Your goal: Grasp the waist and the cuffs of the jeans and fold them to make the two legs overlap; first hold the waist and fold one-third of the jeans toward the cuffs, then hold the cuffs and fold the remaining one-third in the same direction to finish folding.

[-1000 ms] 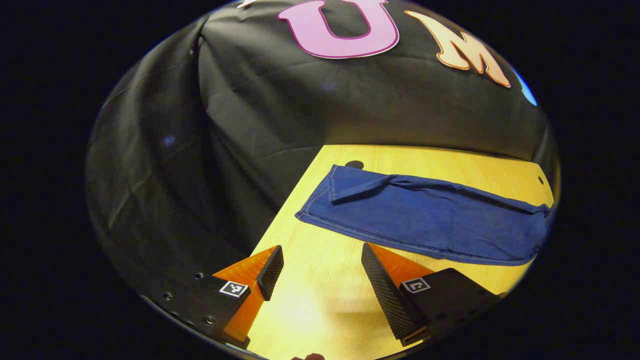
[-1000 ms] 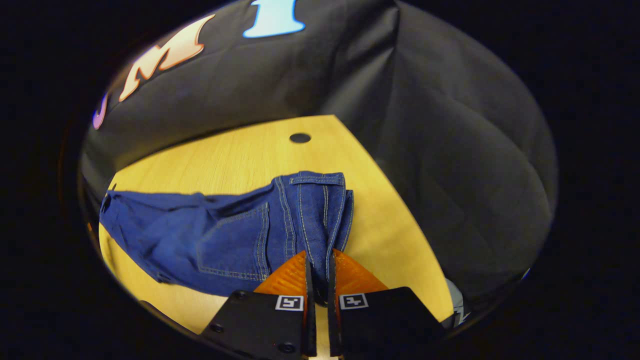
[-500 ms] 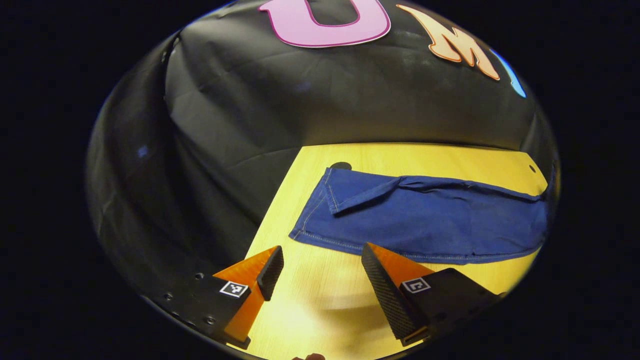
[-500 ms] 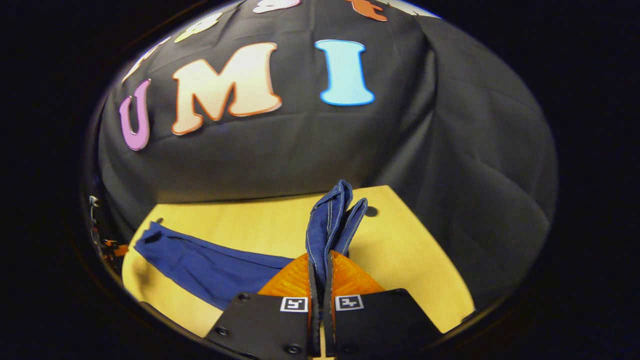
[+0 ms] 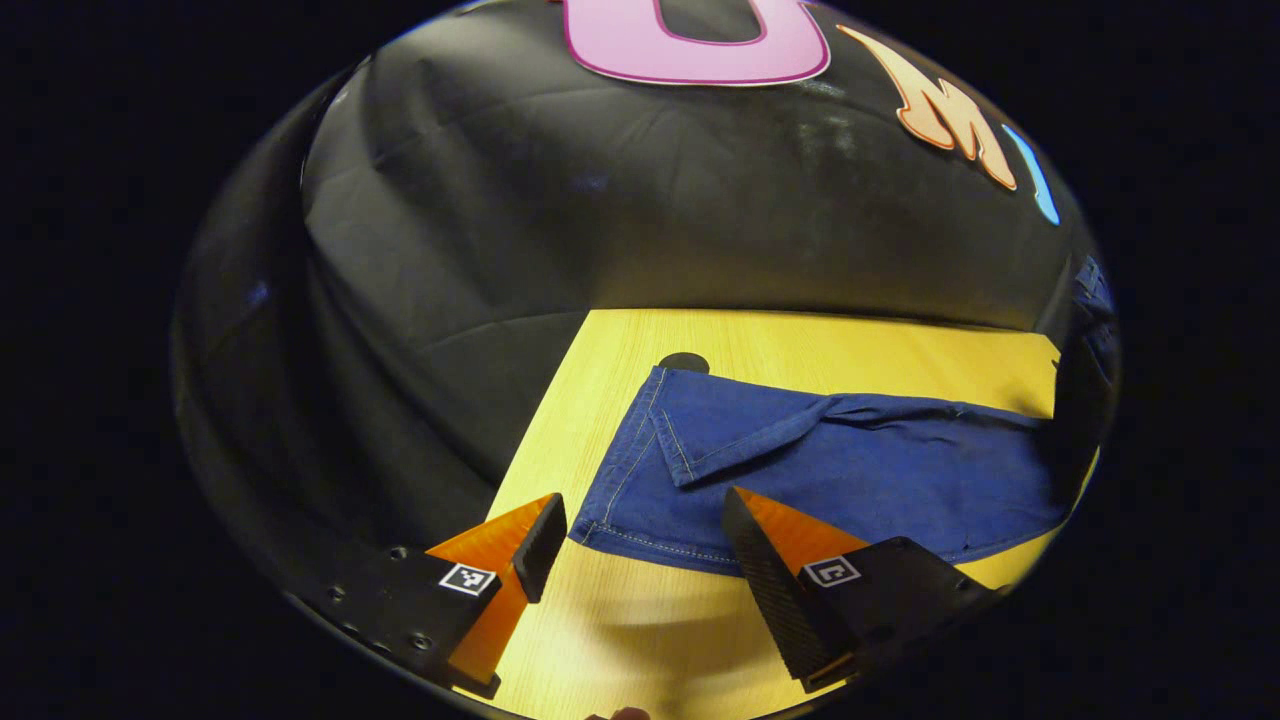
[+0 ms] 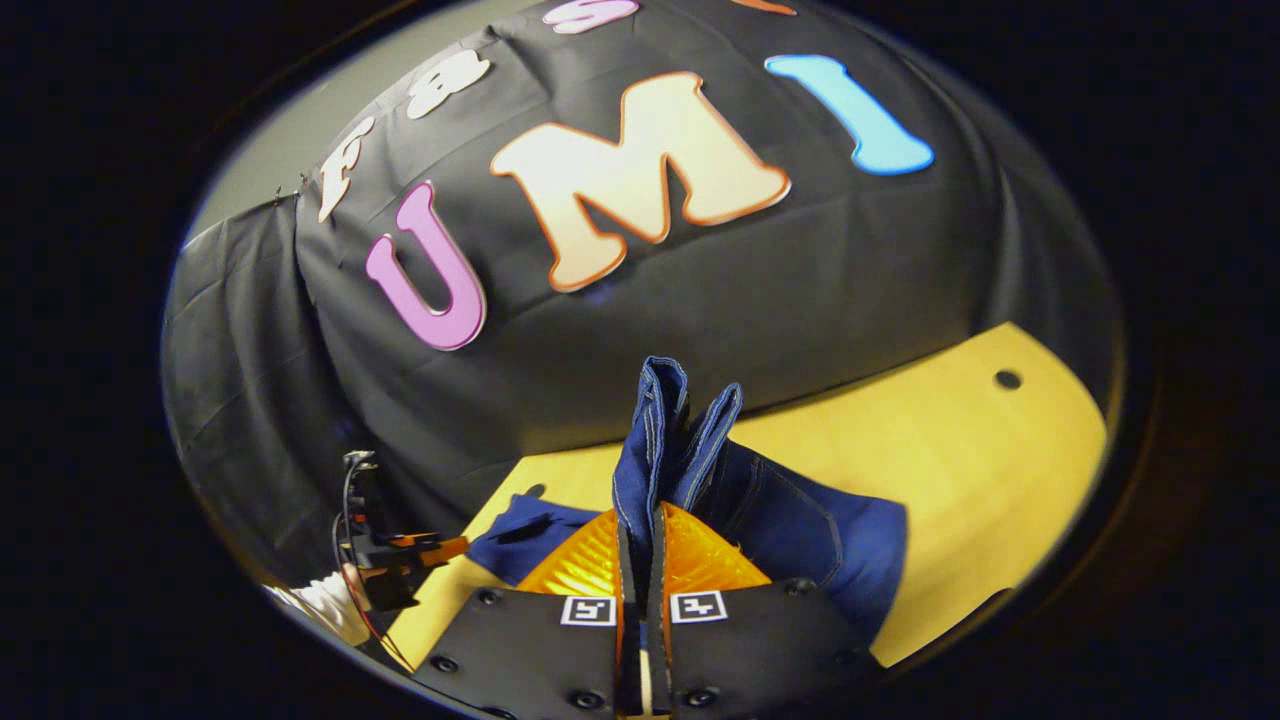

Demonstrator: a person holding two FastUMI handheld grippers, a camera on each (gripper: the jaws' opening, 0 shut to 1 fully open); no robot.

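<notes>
Left gripper view: left gripper (image 5: 640,545), orange fingers with black ribbed pads, jaws spread wide and holding nothing, poised above the near part of the yellow wooden table (image 5: 640,640); jeans (image 5: 830,470), blue denim, laid flat along the table with legs stacked, the cuffs (image 5: 625,480) at the near left end, the hem just beyond and between the fingertips, its lower edge partly covered by the right-hand finger; upper leg's cuff corner turned back in a diagonal fold; one round dark hole (image 5: 684,362) in the tabletop touching the far corner of the cuffs; black cloth wall behind. Right gripper view: right gripper (image 6: 641,530), jaws closed tight on the waist (image 6: 665,430) of the jeans, both fingers pressing the denim, the waistband standing upright out of the fingertips in two stitched folds, raised off the table; remaining denim hanging down to the tabletop on the right and trailing away to the left; left gripper seen farther off at lower left, with cables and a pale sleeve (image 6: 325,605) behind it; a second round hole (image 6: 1007,379) in the far right part of the table
</notes>
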